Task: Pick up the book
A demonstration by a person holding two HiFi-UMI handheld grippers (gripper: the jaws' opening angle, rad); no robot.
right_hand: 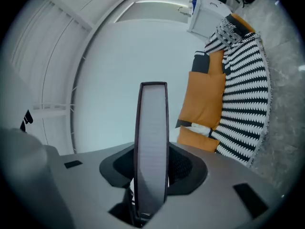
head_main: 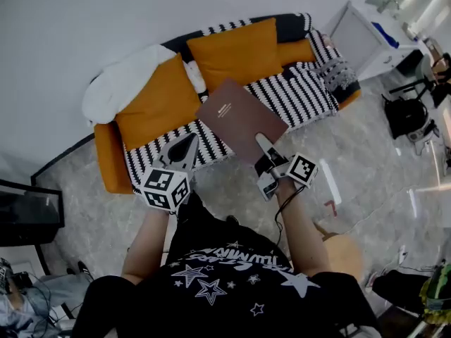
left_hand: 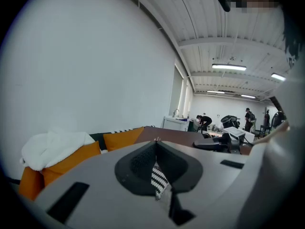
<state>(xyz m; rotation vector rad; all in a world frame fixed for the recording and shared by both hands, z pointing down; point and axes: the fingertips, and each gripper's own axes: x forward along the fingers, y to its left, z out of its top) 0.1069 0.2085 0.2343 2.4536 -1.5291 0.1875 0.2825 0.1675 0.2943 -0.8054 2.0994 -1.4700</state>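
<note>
We've got the book [head_main: 238,117] clamped in our right gripper [head_main: 262,141], the left gripper [head_main: 187,145] pinched closed on nothing, sofa [head_main: 113,166] on the far side.

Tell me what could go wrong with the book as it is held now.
The right gripper pinches the book only at one edge, so most of it overhangs and could sag or slip out. The left gripper is shut and off the book, giving no support if it does.

Orange sofa [head_main: 109,157] with striped cover [head_main: 303,94], 2 large orange cushions [head_main: 239,53] and 1 white blanket [head_main: 120,83] stands against a white wall [head_main: 106,13] on grey marbled floor [head_main: 352,160].
</note>
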